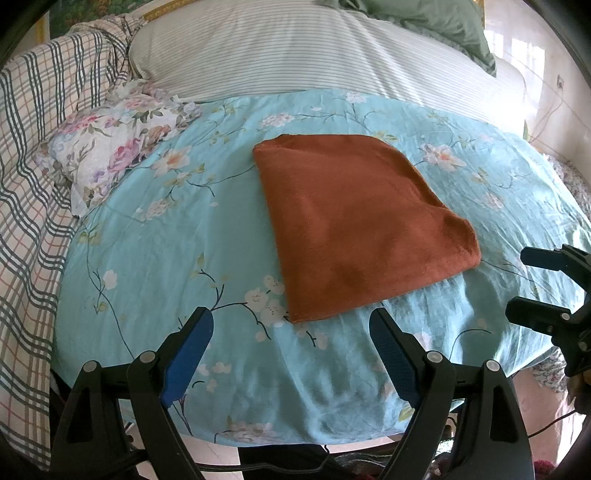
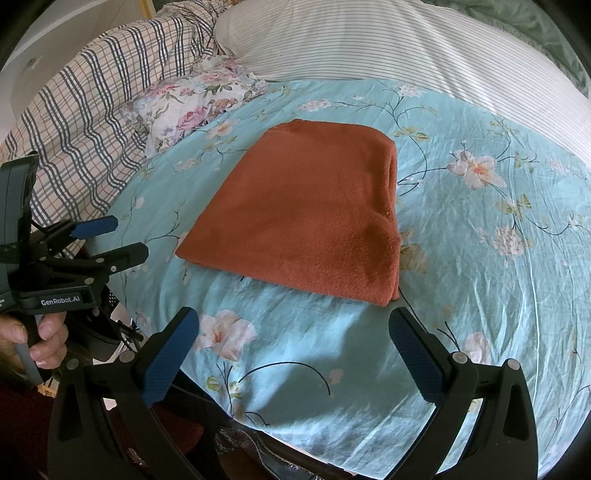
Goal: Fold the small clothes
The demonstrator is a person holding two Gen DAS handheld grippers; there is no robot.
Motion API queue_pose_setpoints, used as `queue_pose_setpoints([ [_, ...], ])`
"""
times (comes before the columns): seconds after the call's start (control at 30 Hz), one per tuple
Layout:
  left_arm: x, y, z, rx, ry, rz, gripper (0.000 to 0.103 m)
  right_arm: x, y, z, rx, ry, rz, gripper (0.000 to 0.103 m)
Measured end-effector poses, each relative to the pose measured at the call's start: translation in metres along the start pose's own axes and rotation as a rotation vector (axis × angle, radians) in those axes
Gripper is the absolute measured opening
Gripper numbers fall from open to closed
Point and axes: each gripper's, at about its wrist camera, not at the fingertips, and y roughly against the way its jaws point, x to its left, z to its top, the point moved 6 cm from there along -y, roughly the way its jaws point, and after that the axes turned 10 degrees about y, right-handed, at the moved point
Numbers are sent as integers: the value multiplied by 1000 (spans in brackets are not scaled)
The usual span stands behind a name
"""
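Observation:
A rust-orange cloth [image 1: 354, 221] lies folded flat in a rough square on the light blue floral sheet [image 1: 166, 240]. It also shows in the right wrist view [image 2: 306, 218], with its thick folded edge on the right. My left gripper [image 1: 291, 321] is open and empty, just short of the cloth's near corner; it also shows in the right wrist view [image 2: 125, 238], at the left. My right gripper [image 2: 291, 321] is open and empty, a little short of the cloth's near edge; it shows at the right of the left wrist view [image 1: 517, 280].
A floral pillow [image 1: 110, 147] lies at the back left beside a plaid blanket [image 1: 33, 147]. A striped duvet [image 1: 295, 51] runs along the back, with a green pillow [image 1: 443, 22] behind it. The bed's near edge [image 1: 332, 435] is just under the grippers.

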Motion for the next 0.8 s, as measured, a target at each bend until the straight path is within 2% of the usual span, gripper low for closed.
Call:
queue_pose_setpoints([
  [0.8,-8,5,4,-8,-3,-2,87,4,4,3,-4,-2,1,102],
])
